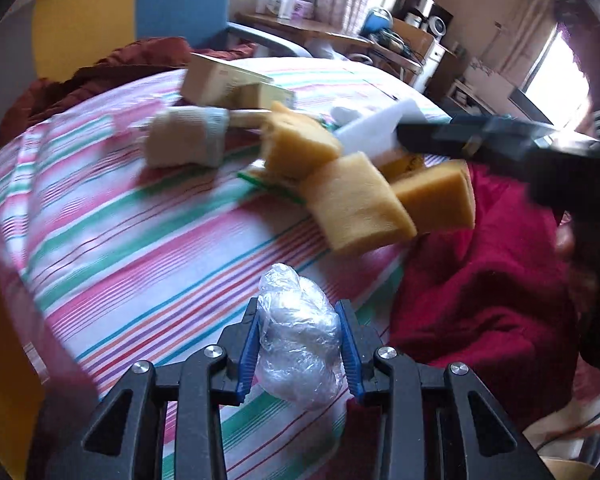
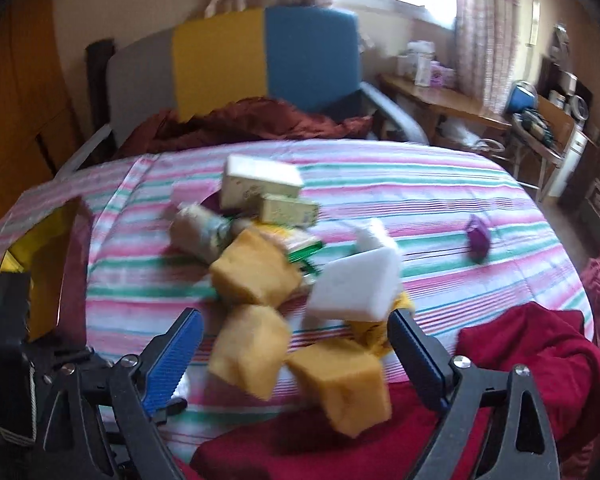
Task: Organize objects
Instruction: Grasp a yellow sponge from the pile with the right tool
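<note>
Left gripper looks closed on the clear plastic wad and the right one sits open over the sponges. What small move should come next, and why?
Probably lift the left gripper straight up a little with the crumpled clear plastic wad. Its blue pads press the wad on both sides while the wad lies on the striped sheet, so the grasp looks done. The right gripper is open above the yellow sponges, holding nothing.

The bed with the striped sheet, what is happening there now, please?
A person is sorting a pile of things on the striped sheet with two handheld grippers. The left gripper is shut on a crumpled clear plastic bag. The right gripper is open above the yellow sponges, beside a white sponge, holding nothing.
</note>
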`<state>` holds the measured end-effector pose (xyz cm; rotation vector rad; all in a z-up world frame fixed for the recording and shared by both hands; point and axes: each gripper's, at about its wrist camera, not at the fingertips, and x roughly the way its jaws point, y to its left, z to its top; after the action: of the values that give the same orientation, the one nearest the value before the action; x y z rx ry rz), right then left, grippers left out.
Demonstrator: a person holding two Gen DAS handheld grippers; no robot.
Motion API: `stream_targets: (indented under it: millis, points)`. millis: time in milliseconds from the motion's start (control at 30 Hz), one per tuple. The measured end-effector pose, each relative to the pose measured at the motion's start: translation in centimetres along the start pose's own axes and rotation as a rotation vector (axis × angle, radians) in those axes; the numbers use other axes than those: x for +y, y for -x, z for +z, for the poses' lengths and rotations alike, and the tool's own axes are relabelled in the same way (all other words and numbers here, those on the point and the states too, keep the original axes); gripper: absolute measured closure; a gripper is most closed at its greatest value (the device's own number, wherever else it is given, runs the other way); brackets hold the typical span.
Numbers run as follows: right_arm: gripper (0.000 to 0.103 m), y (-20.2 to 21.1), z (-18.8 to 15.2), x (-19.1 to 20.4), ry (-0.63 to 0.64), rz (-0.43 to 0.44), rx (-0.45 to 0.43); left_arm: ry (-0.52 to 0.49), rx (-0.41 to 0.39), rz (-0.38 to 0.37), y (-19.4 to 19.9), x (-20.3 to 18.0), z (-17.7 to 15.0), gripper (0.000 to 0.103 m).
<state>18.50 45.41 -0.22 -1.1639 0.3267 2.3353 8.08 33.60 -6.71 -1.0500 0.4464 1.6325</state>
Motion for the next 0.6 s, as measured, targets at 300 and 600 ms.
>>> stream_targets:
  millis: [300, 600]
  points:
    - [0.01, -6.5, 0.2, 4.0, 0.162, -0.026, 0.281, 0.035, -0.072, 0.032, 4.0, 1.3, -2.3, 0.066]
    - [0.04, -8.8, -0.8, 4.8, 0.21, -0.064, 0.397, 0.07, -0.138, 0.052, 6.9, 2.9, -3.1, 0.066]
